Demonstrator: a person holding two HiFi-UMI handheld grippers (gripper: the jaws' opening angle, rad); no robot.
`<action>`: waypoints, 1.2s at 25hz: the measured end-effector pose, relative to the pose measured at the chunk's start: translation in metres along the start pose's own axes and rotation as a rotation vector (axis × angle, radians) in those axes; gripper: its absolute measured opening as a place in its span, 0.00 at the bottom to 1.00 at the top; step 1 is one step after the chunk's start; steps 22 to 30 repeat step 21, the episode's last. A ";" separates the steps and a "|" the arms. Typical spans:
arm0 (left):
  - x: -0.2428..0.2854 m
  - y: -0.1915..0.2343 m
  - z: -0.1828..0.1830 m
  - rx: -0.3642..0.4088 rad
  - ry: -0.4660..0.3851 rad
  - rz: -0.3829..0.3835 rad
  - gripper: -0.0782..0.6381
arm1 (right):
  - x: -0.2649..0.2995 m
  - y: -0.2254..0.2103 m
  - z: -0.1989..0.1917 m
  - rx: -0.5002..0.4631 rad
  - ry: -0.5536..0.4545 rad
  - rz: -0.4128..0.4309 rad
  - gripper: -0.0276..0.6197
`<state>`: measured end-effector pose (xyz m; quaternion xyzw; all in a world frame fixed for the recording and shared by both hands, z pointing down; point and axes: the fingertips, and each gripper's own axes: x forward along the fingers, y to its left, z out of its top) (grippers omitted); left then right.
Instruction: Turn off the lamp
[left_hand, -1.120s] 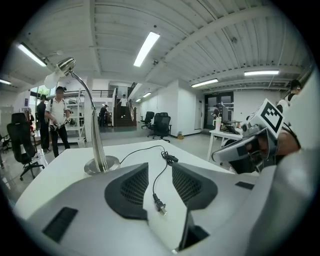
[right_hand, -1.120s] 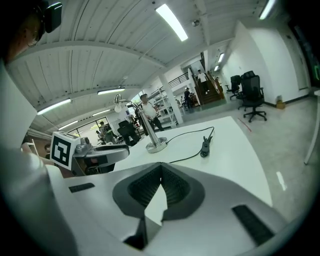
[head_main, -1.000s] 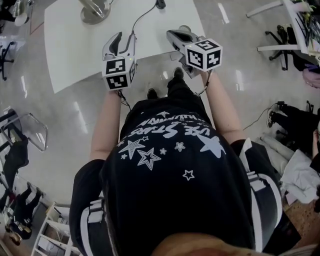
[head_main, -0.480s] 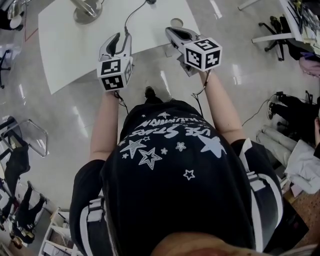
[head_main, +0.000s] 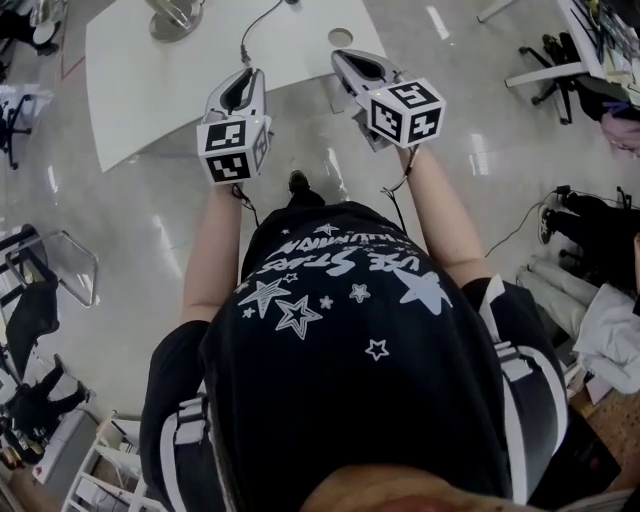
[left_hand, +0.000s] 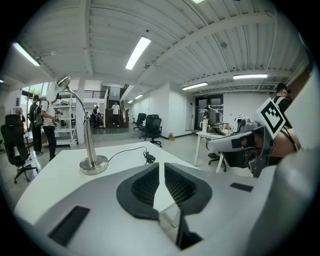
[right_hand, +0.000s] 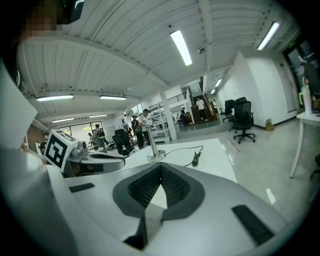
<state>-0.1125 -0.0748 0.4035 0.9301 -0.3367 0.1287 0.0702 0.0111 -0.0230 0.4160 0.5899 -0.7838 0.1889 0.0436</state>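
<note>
Both grippers have come forward over the near edge of the table (head_main: 150, 100) since the earlier frames; the left gripper (head_main: 243, 78) has just been closing to a narrow empty slit, and the right gripper (head_main: 345, 58) has its tips together, empty. Well apart at eleven o'clock from the left gripper stands the silver bent-neck lamp (left_hand: 89, 145), its cord switch (left_hand: 149, 158) near twelve o'clock. Whether it is lit I cannot tell, so this fits reaching for the switch or hovering near it after a press.

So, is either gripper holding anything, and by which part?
Nothing is held. The left gripper has just been closing its jaws, with nothing between them; the right gripper has its jaws together on nothing.
</note>
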 end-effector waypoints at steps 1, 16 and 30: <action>-0.003 -0.004 0.002 0.005 -0.004 0.004 0.16 | -0.005 0.000 0.002 -0.003 -0.009 -0.002 0.05; -0.042 -0.055 0.021 0.007 -0.078 0.028 0.12 | -0.063 0.011 -0.001 -0.012 -0.042 -0.002 0.05; -0.051 -0.070 0.015 0.009 -0.069 0.039 0.12 | -0.078 0.015 -0.012 -0.010 -0.035 0.007 0.05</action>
